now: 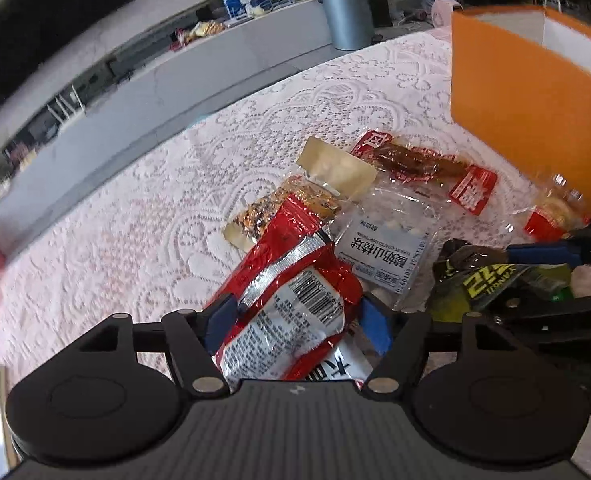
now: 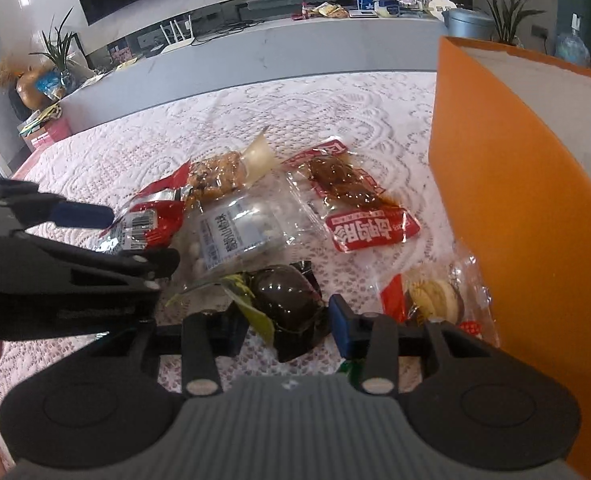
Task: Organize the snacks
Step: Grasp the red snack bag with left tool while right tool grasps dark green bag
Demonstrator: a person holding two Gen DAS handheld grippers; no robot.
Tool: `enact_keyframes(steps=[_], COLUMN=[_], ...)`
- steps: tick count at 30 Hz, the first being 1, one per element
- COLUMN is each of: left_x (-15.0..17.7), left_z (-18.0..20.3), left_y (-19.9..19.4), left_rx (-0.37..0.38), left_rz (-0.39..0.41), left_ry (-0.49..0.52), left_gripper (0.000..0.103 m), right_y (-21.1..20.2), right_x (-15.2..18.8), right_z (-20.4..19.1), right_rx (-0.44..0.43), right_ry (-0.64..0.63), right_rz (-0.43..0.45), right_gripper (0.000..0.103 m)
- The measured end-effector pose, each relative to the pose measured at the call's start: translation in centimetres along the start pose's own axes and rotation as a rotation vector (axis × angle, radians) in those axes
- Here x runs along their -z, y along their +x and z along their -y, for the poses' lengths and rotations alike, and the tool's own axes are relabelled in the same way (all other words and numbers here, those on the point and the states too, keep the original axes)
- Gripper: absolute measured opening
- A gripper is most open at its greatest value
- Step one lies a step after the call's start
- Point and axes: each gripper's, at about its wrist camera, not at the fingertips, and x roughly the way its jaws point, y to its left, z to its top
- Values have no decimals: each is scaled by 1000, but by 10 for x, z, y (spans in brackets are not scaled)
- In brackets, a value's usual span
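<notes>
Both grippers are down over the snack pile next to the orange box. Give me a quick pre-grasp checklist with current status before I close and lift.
1. Red packet between the left gripper fingers: ok.
2. Left pads pressing on the red packet: cannot tell; they flank it closely.
3. Dark egg packet between the right gripper fingers: ok.
4. Right pads gripping it: not ok; a gap shows at the blue pad.
5. The two grippers clear of each other: cannot tell; they sit very close over the pile.
6. Orange box open at the top, upright beside the pile: ok.
</notes>
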Motion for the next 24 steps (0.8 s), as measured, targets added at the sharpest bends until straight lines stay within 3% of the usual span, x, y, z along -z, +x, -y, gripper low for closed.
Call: enact_keyframes(steps=[3, 6, 14, 20, 24], left_x=[-1, -2, -6, -7, -6], left_z=[6, 0, 0, 7, 8], left_y=[3, 6, -10, -32, -29], left_rx=[-25, -30, -61, -200, -300], left_rz=[28, 24, 72, 118, 75], left_ry=[15, -44, -77, -26, 16], left_gripper=[82, 81, 55, 37, 36], right_y=[0, 0, -8, -14, -16], right_x=[1, 1, 3, 7, 8], right_z=[-2, 2, 9, 14, 14], right_rx=[0, -8, -31, -67, -77], right_ry=[-4, 17, 46, 77, 76], right_rz=[3, 5, 17, 14, 22], right_gripper=[41, 41, 41, 41, 41])
